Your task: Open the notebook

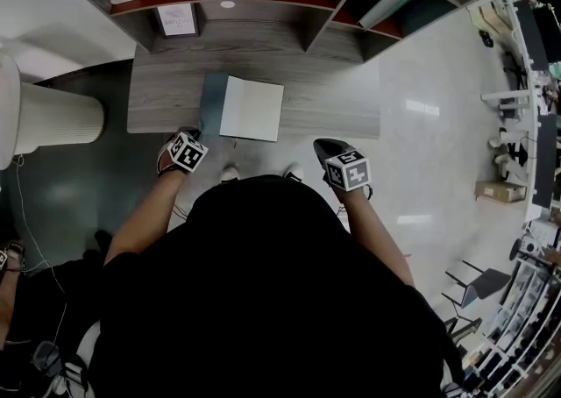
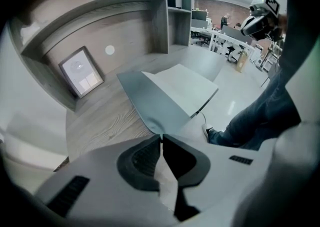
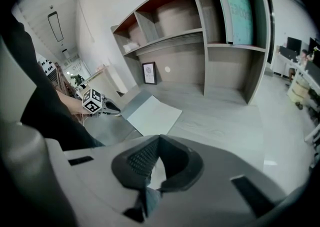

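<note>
notebook (image 1: 252,109) sits on the grey wood desk (image 1: 324,72), centre of the head view, close to the desk's near edge. partly open: grey cover (image 2: 150,103) is raised off the white page (image 2: 189,87) and tilted, hinged along the notebook's left side in the head view. page block lies flat.

left gripper (image 2: 161,137) is clenched on the near corner of the cover; the jaws meet on the corner's thin edge, lower centre of the left gripper view. in the head view it's just left of the notebook's lower left corner.

right gripper (image 3: 159,138) has its jaws closed together with nothing between them. it's off the desk's near edge, lower right of the notebook in the head view, not touching it.

shelf unit (image 1: 263,9) stands at the back of the desk, top of the frame. small picture frame (image 1: 177,19) leans under it, upper left. teal board (image 3: 236,11) stands in the upper right cubby of the right gripper view. white ribbed cylinder (image 1: 57,114) is left of the desk. person's leg (image 2: 260,121) is at the right of the left gripper view.
</note>
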